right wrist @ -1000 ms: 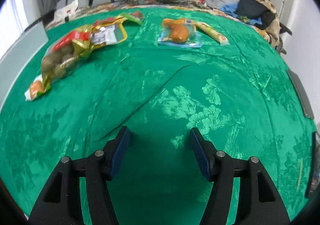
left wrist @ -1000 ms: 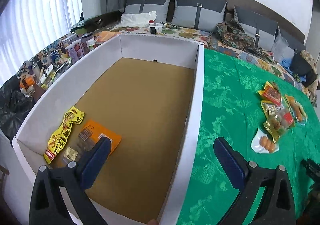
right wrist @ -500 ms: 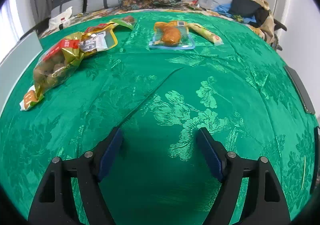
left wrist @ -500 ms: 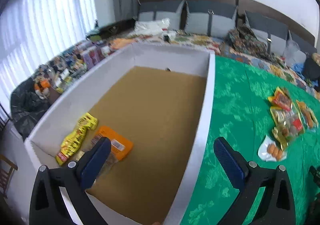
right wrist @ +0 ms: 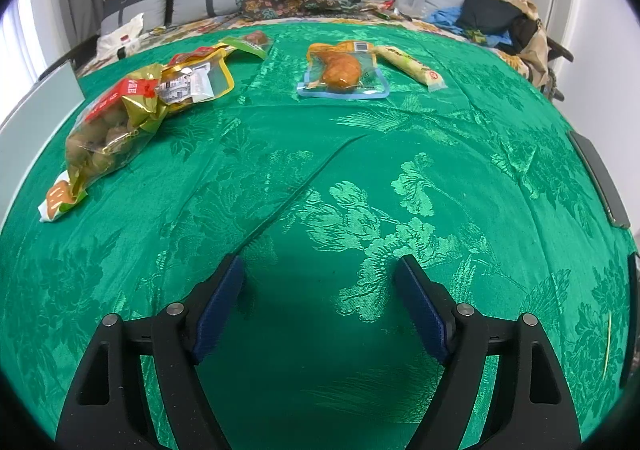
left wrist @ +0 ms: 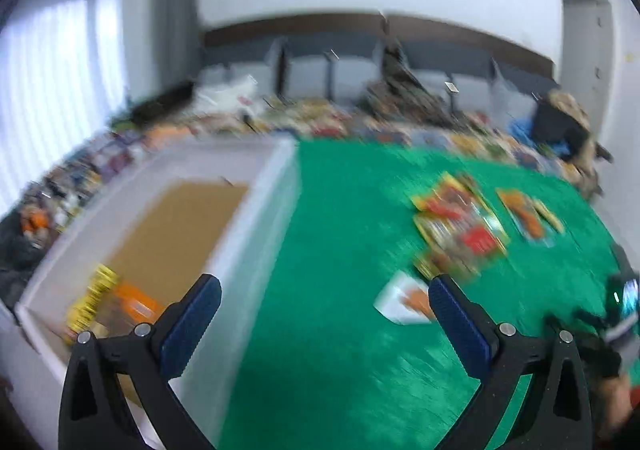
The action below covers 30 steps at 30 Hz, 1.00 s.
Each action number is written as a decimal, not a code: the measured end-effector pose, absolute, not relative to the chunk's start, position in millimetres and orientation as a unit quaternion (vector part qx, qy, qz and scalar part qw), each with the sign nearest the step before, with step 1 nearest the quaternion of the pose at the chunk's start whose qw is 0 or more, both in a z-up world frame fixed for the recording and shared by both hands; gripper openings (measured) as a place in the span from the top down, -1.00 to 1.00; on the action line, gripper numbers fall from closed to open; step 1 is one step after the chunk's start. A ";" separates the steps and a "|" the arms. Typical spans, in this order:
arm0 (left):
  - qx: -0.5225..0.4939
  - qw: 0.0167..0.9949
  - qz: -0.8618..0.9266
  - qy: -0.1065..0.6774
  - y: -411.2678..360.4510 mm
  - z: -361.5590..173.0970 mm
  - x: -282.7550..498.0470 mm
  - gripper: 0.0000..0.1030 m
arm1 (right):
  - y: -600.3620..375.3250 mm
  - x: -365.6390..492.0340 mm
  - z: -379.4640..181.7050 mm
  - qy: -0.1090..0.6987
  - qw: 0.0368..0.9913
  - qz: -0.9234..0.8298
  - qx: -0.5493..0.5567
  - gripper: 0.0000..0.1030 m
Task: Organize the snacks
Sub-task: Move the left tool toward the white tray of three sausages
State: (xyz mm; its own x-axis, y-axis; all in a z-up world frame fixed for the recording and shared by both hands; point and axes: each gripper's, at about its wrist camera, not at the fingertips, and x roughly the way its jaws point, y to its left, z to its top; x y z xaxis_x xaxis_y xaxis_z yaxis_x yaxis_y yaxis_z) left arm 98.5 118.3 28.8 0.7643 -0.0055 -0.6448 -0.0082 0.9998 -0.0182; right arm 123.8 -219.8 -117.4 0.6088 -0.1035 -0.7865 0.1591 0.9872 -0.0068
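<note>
I am holding my right jaws (right wrist: 320, 302) wide apart over the green floral brocade cloth (right wrist: 400, 177) covering the tabletop; they have just been opening, and nothing is lying between them. My left jaws (left wrist: 324, 314) are standing wide and empty too, straddling the near wall of the white cardboard box with a brown floor (left wrist: 256, 234), though that view is smeared with blur.

Ahead of my right jaws and off to their left, the crinkly gold and red bag of round brown snacks (right wrist: 108, 121) is lying on the cloth, with a small white and orange sachet (right wrist: 60, 199) touching its near end. I am judging the bag soft, lumpy and fairly light, its film slippery, so I would be pinching it by the gathered gold neck rather than across the bulging belly. Well ahead, almost straight on, the clear blue-edged vacuum pouch holding an orange-brown piece of meat (right wrist: 342, 69) is lying flat; I am guessing it is denser and slick, best taken by a sealed corner. Just to its right the long pale stick pack (right wrist: 412, 65) looks firm and easy to span crosswise.

Red printing is showing on the bag and a barcode sticker on the pouch, but I am not managing to read any of it.

Inside the box, left of my left jaws, a yellow packet (left wrist: 94, 302) and an orange packet (left wrist: 138, 304) are already lying.
</note>
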 end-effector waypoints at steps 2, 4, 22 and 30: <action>-0.015 0.926 -0.023 0.377 105.7 5.8 104.3 -0.99 | -219.8 123.9 -117.4 0.436 0.896 -0.073 0.032 -0.59; -0.017 0.906 -0.036 0.420 94.6 -23.8 112.1 -0.99 | -219.9 123.8 -117.4 0.436 0.896 -0.073 0.032 -0.60; 0.004 0.875 -0.011 0.483 87.7 -105.8 116.3 -1.00 | -220.2 123.4 -117.1 0.437 0.896 -0.073 0.032 -0.62; 0.009 0.880 -0.019 0.474 90.5 -103.6 107.5 -1.00 | -220.2 123.4 -117.1 0.437 0.896 -0.073 0.032 -0.62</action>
State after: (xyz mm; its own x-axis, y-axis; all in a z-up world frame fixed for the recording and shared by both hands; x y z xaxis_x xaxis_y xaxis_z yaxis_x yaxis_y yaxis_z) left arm 107.5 90.5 -103.6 0.5496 -0.0253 -0.8350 0.0430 0.9991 -0.0019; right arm 123.4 -220.2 -117.1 0.6076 -0.1028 -0.7875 0.1589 0.9873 -0.0063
